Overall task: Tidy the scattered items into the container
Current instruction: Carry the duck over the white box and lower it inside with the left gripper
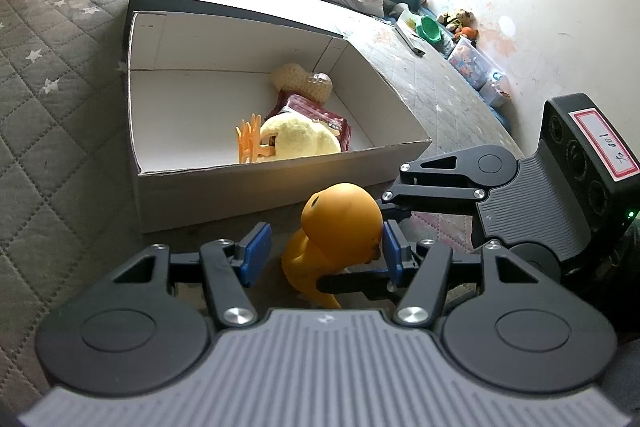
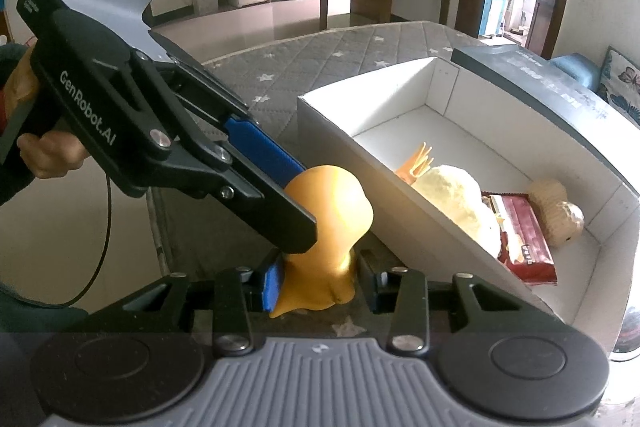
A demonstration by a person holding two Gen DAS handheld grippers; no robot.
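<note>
Orange rubber duck-shaped toy is clamped low between the right gripper pads; the left gripper jaws are closed around its head.

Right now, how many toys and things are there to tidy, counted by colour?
Orange: 2, the rubber duck outside the box and the claw hair clip inside
Pale yellow: 1, plush toy
Red: 1, snack packet
Beige: 1, knitted peanut toy
Total: 5

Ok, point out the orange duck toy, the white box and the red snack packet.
orange duck toy (image 1: 340,215), left wrist view, on its head.
white box (image 1: 256,187), left wrist view, on its near wall.
red snack packet (image 2: 524,235), right wrist view, on its front.
</note>
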